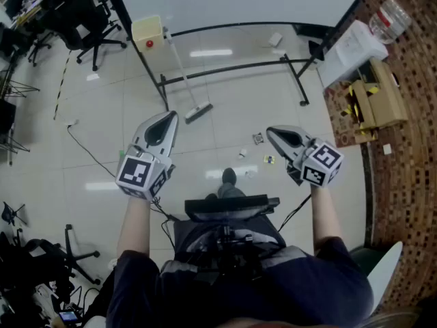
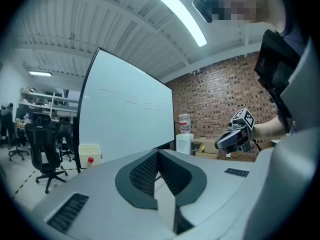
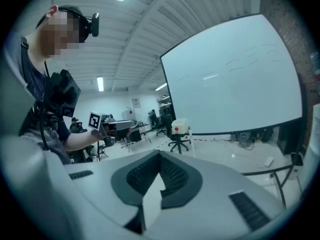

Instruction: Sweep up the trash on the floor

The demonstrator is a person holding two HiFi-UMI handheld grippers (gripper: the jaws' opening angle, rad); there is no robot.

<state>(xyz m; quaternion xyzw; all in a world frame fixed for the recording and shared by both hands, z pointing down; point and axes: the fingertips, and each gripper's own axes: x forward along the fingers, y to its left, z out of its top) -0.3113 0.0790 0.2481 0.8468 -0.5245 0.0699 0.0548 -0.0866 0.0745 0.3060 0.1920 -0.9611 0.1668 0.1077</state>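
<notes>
Head view: left tongs (image 1: 166, 119), right tongs (image 1: 270, 132) closed, empty, held forward near level.

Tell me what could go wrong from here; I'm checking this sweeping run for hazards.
The broom stands propped by the whiteboard frame; its thin handle might slip or topple when grabbed. The trash scraps lie close to the person's shoe, so a step could scatter them. A loose cable crosses the floor at the left and could snag the broom.
</notes>
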